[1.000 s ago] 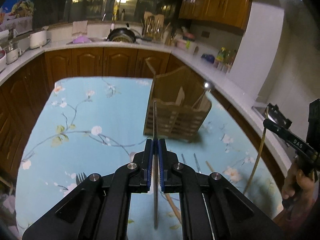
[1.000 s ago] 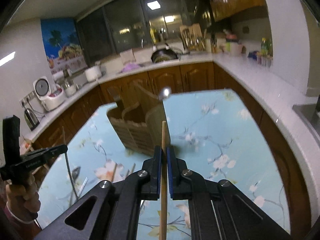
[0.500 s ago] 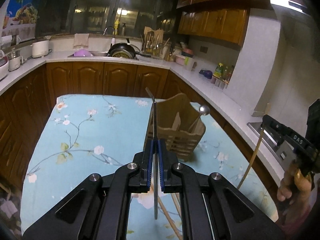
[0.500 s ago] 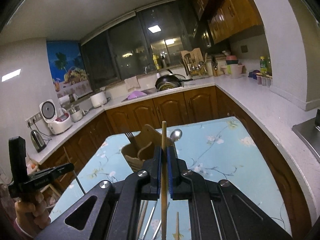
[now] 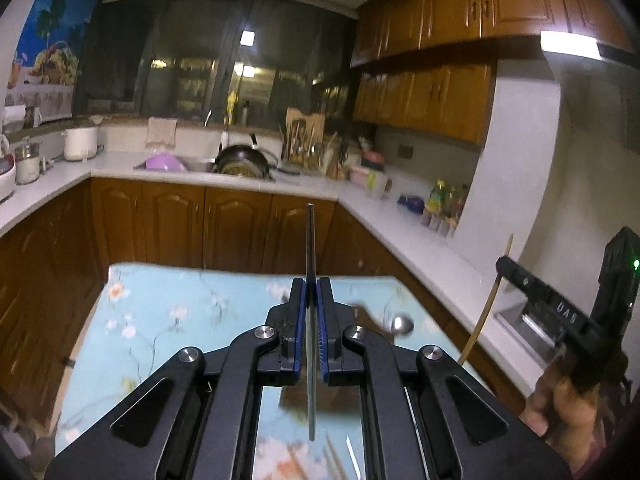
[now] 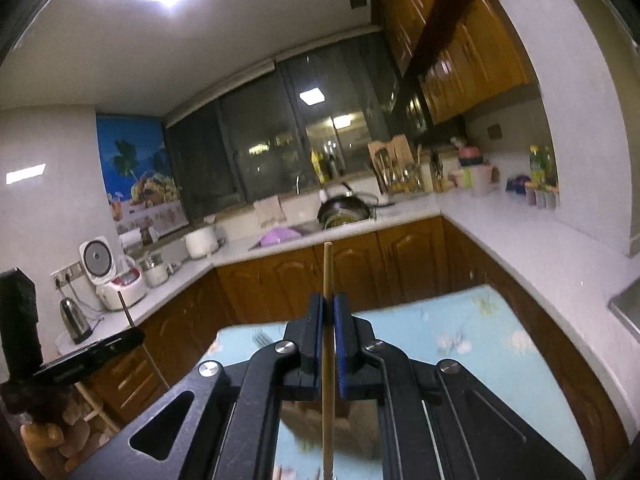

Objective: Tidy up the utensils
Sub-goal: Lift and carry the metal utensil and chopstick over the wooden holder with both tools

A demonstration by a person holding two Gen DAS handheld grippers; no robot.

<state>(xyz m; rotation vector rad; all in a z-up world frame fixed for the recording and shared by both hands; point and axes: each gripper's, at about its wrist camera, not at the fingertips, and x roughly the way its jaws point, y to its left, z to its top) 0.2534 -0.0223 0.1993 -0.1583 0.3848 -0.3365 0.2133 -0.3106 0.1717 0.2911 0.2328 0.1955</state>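
My left tongs [image 5: 311,300] clenched on thin grey metal utensil [image 5: 310,248]; right tongs [image 6: 328,316] grasp slim wooden chopstick [image 6: 328,272], floral blue tablecloth [image 5: 160,312] below both.

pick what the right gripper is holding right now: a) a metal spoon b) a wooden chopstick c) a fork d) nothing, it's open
b, the right gripper is shut on a thin, pale wooden chopstick that stands upright between its blue pads, its tip rising above the fingers in the right wrist view.

Right hand-held gripper [image 6: 328,320] clamps upright wooden chopstick [image 6: 328,360] above floral table [image 6: 460,332].
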